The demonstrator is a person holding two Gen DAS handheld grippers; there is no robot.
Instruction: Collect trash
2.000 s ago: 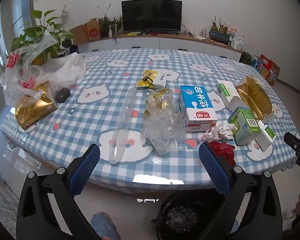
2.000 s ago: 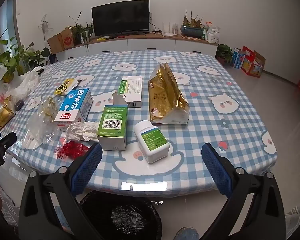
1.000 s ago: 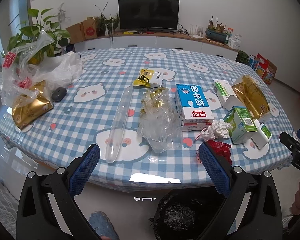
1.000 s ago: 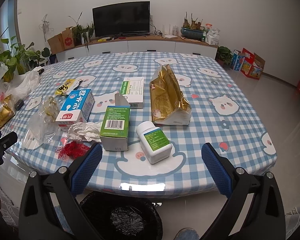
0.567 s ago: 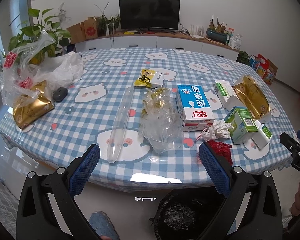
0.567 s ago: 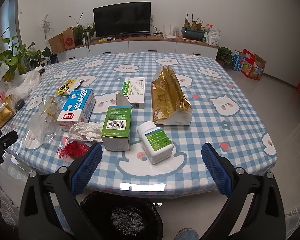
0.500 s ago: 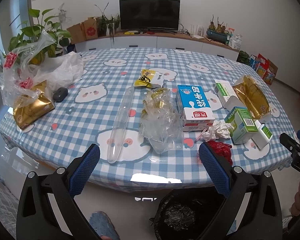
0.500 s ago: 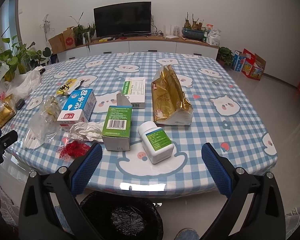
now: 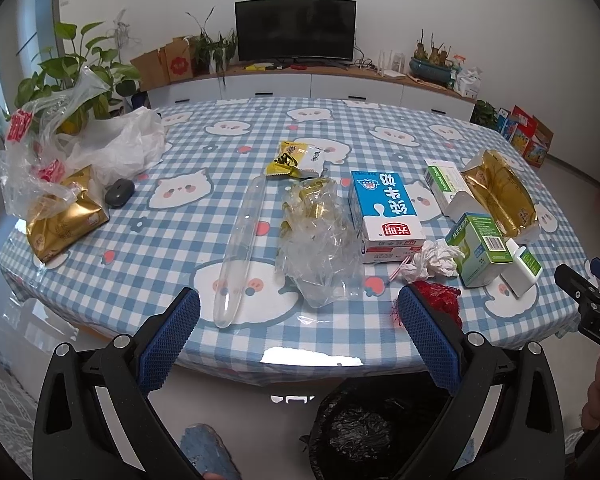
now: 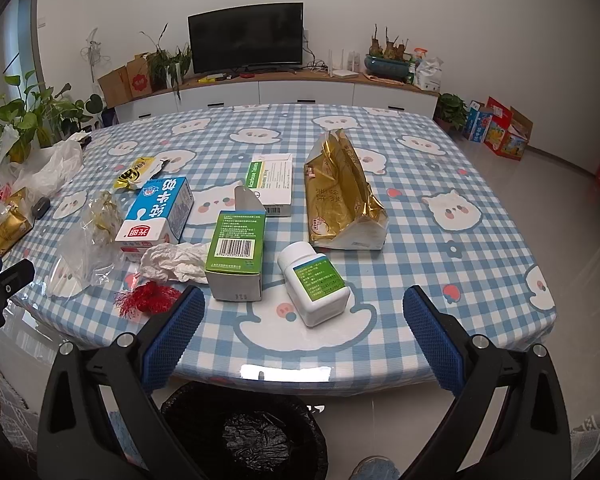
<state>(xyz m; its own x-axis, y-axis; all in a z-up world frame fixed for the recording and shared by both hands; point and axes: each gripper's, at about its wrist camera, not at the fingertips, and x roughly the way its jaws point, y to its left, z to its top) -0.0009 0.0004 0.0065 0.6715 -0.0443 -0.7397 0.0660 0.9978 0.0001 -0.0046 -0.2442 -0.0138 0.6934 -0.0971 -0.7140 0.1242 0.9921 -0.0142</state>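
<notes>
Both grippers hang off the near edge of the table [image 9: 204, 216], over a black-lined trash bin [image 10: 244, 436] on the floor. Left gripper [image 9: 298, 334]: jaws spread wide, nothing between them. Right gripper [image 10: 304, 334]: likewise spread wide, empty.

Left wrist view only: long clear plastic tube [image 9: 242, 248] lying lengthwise toward the camera; grey mouse [image 9: 119, 192] beside a gold foil bag [image 9: 62, 216] under loose plastic bags [image 9: 100, 148] at far left. Crumpled clear wrapper [image 9: 320, 248] sits between the tube and the blue-white milk carton [image 9: 384, 212]. Yellow snack packet [image 9: 296, 160] lies behind the wrapper.

Right wrist view shows more plainly: white pill bottle [image 10: 314, 288] on its side nearest the jaws, green medicine box [image 10: 238, 256] just to its left with flap open, flat white-green box [image 10: 272, 188] behind, large gold bag [image 10: 340, 196] tilted to the right of it. Crumpled tissue [image 10: 176, 260] touches the green box; red frayed tuft [image 10: 150, 294] lies just in front of the tissue.
</notes>
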